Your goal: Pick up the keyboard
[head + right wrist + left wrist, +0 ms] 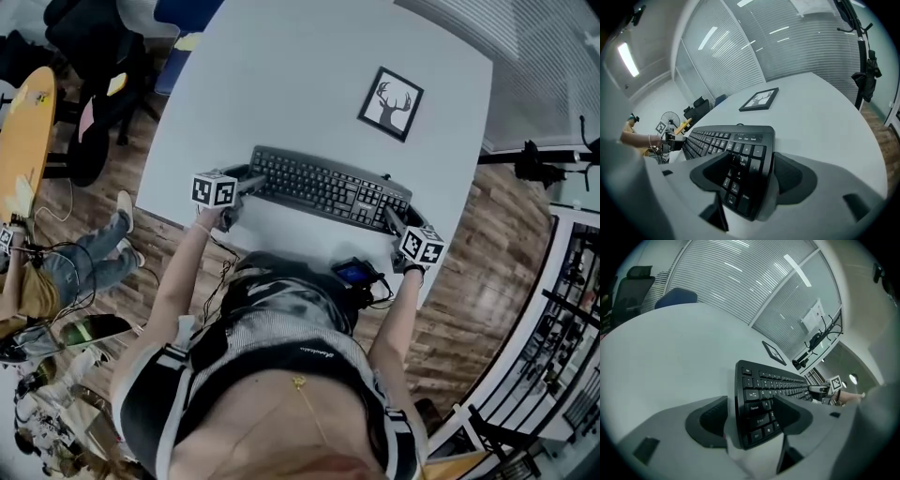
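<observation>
While the keyboard (328, 187) lies flat on the white bench (281, 75), close to its near edge, the pick-up is judged not yet made; only the approach appears complete. The left hand-held gripper (750, 417) is set at the keyboard's left end, jaws spread wide, with the end and its corner keys taken between them; a gap is seen beside the outer pad, so no clamp is recorded. The right hand-held gripper (752, 180) is placed likewise at the number-pad end, jaws wide apart, the end between them; no pressing of the pads is made out. Remaining, as judged: both pairs of jaws to be closed on the ends, then the keyboard to be raised level off the bench; an uneven closing is considered likely to tip or skid it.

Surface: plain, white, matt, with rounded corners; besides the keyboard only a framed stag picture (390, 103) is carried, lying flat well beyond the keyboard toward the far right. Room: wood-pattern floor (487, 244); glazed partition with horizontal blinds (797, 42) beyond the bench; dark office chairs (94, 47) at the far left; a second person (94, 253) is seen low on the floor at the left.
</observation>
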A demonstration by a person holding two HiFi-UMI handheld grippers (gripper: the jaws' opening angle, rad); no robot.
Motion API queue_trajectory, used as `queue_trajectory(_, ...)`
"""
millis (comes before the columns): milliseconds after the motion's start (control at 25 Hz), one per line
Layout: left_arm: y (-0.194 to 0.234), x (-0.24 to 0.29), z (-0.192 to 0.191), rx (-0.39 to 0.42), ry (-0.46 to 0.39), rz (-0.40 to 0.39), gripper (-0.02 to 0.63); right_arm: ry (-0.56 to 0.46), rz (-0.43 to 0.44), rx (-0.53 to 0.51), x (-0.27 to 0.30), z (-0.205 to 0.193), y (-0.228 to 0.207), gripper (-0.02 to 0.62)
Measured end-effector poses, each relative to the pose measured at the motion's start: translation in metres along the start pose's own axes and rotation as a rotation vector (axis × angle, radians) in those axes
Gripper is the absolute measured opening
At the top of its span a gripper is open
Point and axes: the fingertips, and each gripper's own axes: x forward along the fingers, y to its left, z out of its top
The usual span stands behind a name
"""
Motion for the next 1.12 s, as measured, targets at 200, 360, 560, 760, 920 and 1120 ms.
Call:
queue_trajectory(200, -0.001, 0.005, -0.002, -0.010, 0.011, -0.013, 0.277, -0.010, 0.029, 0.032, 0.000, -0.001, 0.002, 0.297)
queue_trajectory(360, -0.006, 0.012, -0.003, -0.073, -0.002, -0.062, 0.276, -0.009, 0.054, 0.041, 0.001, -0.004, 0.002, 0.310)
queue_trajectory(560, -0.003, 0.012, -0.001, -0.104, -0.016, -0.067, 0.275, -0.026, 0.074, 0.071, 0.004, -0.005, 0.003, 0.302)
queue_trajectory(760, 0.003, 0.013, 0.001, -0.112, -0.028, -0.015, 0.219, -0.032, 0.065, 0.086, 0.005, -0.005, 0.003, 0.296)
queue_trajectory(920, 0.003, 0.013, 0.000, -0.110, -0.030, -0.017, 0.219, -0.035, 0.063, 0.090, 0.004, -0.006, 0.003, 0.293)
queue_trajectory(1120, 0.002, 0.013, 0.000, -0.110, -0.033, -0.009, 0.219, -0.039, 0.061, 0.095, 0.004, -0.007, 0.002, 0.291)
